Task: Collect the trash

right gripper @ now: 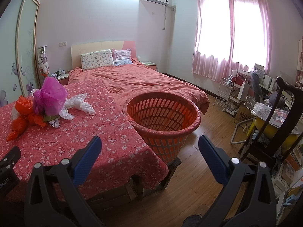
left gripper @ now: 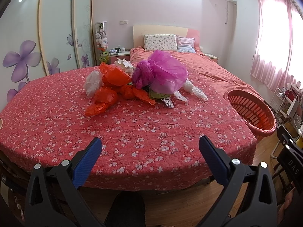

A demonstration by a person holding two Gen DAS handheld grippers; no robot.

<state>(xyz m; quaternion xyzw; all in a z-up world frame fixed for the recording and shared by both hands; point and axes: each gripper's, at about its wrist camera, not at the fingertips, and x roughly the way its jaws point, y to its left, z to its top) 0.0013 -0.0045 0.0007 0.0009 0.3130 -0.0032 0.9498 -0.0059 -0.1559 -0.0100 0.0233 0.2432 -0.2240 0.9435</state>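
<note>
Trash pile (left gripper: 136, 81) at mid-surface of a table draped in a red floral cloth (left gripper: 132, 132), set at the foot of a bed (right gripper: 144, 81). The pile comprises a purple bag (left gripper: 162, 73) on top, orange bags (left gripper: 109, 89) to its left, and clear bags (left gripper: 191, 90) trailing to its right; a broad band of bare cloth separates the pile from the near table edge on all visible sides. Left gripper (left gripper: 150, 147) released, its blue pads spread wide and holding nothing, poised above the near edge of the cloth, well apart from the pile. Right gripper (right gripper: 150, 147) likewise released and empty, poised over the table's right front corner. Orange slatted basket (right gripper: 162, 117) standing just beside the right edge of the table, rim about level with the cloth, tilted slightly; in the right wrist view its interior appears empty. Wooden floor (right gripper: 204, 132) open to the right of the basket as far as a dark chair (right gripper: 280, 117) and cluttered shelving along the window wall.
</note>
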